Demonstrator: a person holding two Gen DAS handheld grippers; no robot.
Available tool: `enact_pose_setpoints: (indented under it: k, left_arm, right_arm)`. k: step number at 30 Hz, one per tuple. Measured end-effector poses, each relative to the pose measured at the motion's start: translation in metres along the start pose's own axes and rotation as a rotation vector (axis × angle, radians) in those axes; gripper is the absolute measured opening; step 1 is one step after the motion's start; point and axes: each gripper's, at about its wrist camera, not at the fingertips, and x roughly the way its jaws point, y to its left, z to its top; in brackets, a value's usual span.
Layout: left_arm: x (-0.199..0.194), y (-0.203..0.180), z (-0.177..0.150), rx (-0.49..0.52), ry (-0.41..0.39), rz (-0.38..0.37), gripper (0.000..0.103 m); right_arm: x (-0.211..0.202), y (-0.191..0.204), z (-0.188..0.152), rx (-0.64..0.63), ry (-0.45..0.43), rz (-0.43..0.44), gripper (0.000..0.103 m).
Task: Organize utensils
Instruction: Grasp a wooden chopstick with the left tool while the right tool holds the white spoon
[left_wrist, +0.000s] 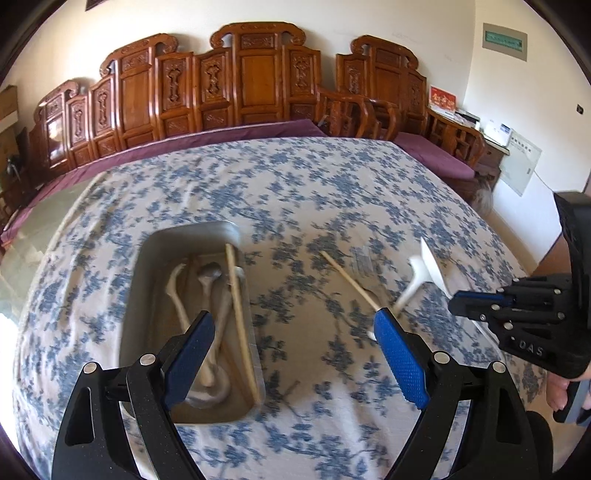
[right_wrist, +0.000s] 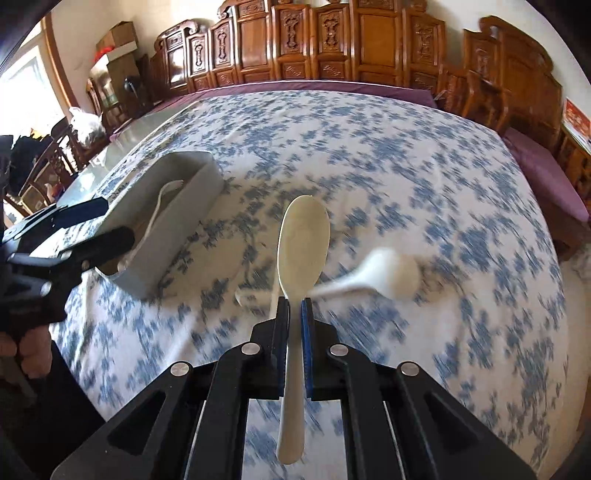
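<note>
Table draped in a wrinkled white cloth (right_wrist: 424, 177) printed with blue flower sprigs, filling both views; motion blur smears much of the pattern. Nearest in the right wrist view, the right gripper (right_wrist: 295, 306) is clamped tight, blue ribbed pads pressing the handle of a cream plastic rice paddle (right_wrist: 303, 243) — flat, smooth, oval blade pointing away, held clear above the cloth. Just past it on the cloth, a white ceramic soup spoon (right_wrist: 384, 275) with deep rounded bowl, blurred. In the left wrist view the left gripper (left_wrist: 295, 332) hangs with fingers spread wide, nothing between them, blue textured pads on black angular arms. Under its left finger sits a rectangular metal tray (left_wrist: 147, 258), dull grey, rounded corners, shallow walls; inside lie several pale spoons (left_wrist: 177, 291), a metal spoon (left_wrist: 208, 273) and one wooden chopstick (left_wrist: 240, 317) along the right wall. A second wooden chopstick (left_wrist: 349, 280) lies loose on the cloth to the right of the tray, near the right finger; beyond it something small and clear, too blurred to name. A person's hand (left_wrist: 557, 391) shows at the right edge, gripping the other tool. Farther back, a purple cushion (left_wrist: 236, 133) runs along the table's far edge, then a carved reddish-brown wooden bench back (left_wrist: 255, 77) with panelled sections, glossy. Cream wall (left_wrist: 332, 14) behind; cardboard boxes (right_wrist: 118, 40) at far left in the right wrist view.
</note>
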Motion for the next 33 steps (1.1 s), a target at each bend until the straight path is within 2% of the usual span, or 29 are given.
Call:
enact_pose_setpoints:
  k: [8, 13, 17, 18, 25, 31, 33]
  left_arm:
    - [0.021, -0.032, 0.003, 0.033, 0.044, 0.019, 0.084]
    - [0.057, -0.043, 0.007, -0.021, 0.135, -0.024, 0.084]
    - [0.08, -0.056, 0.01, -0.011, 0.17, -0.006, 0.083]
    - [0.085, -0.06, 0.01, -0.001, 0.177, 0.002, 0.081]
    - [0.115, -0.067, 0.013, -0.024, 0.247, 0.012, 0.048]
    - [0.123, -0.065, 0.013, -0.076, 0.28, 0.021, 0.046]
    - [0.123, -0.066, 0.013, -0.081, 0.287, 0.03, 0.042]
  right_arm:
    - [-0.008, -0.034, -0.039, 0.049, -0.003, -0.033, 0.008]
    - [-0.013, -0.051, -0.051, 0.08, -0.026, -0.035, 0.008]
    - [-0.016, -0.062, -0.053, 0.113, -0.041, -0.027, 0.008]
    - [-0.017, -0.066, -0.054, 0.125, -0.045, -0.025, 0.008]
    - [-0.021, -0.077, -0.054, 0.166, -0.055, 0.001, 0.008]
    - [-0.019, -0.08, -0.056, 0.188, -0.05, 0.022, 0.008]
    - [-0.02, -0.078, -0.056, 0.185, -0.053, 0.025, 0.008]
